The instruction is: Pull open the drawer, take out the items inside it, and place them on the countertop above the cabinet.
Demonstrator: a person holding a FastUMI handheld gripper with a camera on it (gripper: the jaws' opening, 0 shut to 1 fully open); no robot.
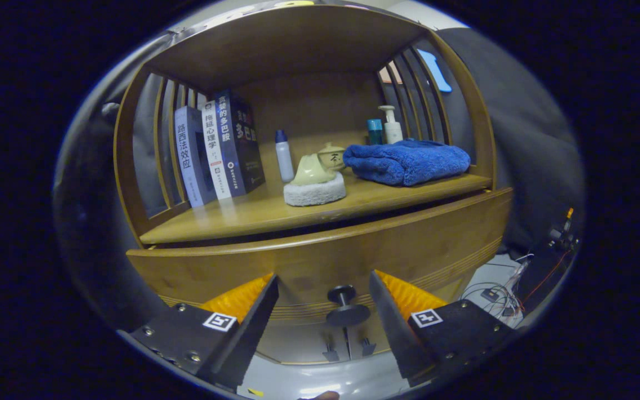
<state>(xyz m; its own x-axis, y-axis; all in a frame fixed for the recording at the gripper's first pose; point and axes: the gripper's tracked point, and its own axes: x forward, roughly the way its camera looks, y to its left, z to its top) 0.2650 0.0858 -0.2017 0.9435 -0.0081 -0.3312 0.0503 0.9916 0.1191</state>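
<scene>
Books: three upright books (pixel 217 150) stand at the countertop's left end.
Cups: a pale ceramic cup on a white coaster (pixel 315 183) sits mid-shelf, beside a folded blue towel (pixel 407 161).
Drawer: the wooden drawer front (pixel 325 258) lies below the wooden countertop (pixel 275 214); its black round knob (pixel 345 303) sits between the fingers, untouched.
Gripper: the black two-finger gripper (pixel 324 303) is spread wide around the knob.

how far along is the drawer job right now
Done: nothing visible yet; the drawer looks at most slightly ajar. In hand: the hand-held gripper is open, its fingers either side of the drawer's knob, not pressing it. Left: pulling the drawer out and moving its unseen contents to the countertop.
</scene>
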